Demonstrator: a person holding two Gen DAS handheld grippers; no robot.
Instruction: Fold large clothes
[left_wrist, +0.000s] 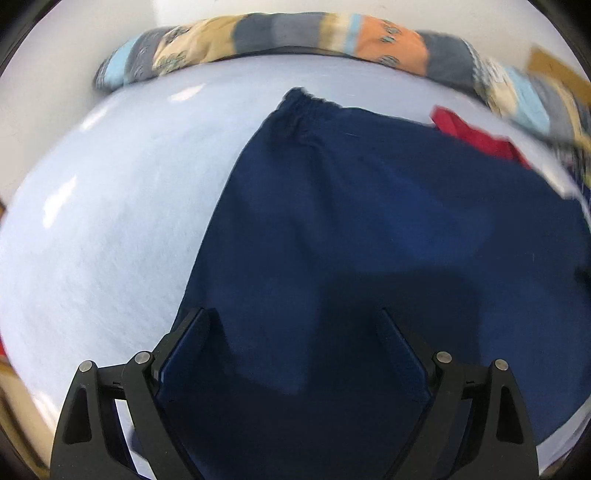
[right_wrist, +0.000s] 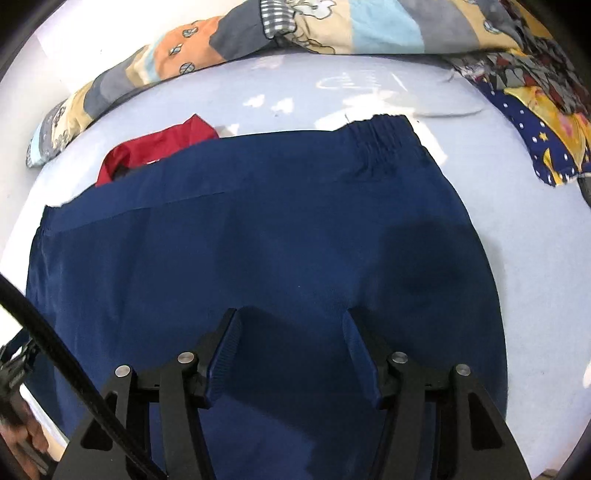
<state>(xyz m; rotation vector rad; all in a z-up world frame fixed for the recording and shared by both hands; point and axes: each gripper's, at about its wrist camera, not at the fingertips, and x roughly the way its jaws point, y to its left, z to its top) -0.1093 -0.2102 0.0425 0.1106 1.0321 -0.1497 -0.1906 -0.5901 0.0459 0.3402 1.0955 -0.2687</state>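
We found the navy garment (right_wrist: 258, 236) spread flat on the bed (left_wrist: 110, 206), elastic waistband far, no fold visible yet. Left tool (left_wrist: 295, 325) and right tool (right_wrist: 291, 325) hung over it, both released, grasping nothing. Bare sheet lay left and right; red cloth (right_wrist: 155, 147) and quilt (right_wrist: 332, 33) crowded the far edge.

Bare sheet (left_wrist: 110, 221) left free; red cloth (right_wrist: 155, 147), quilt (right_wrist: 332, 33) block far side.
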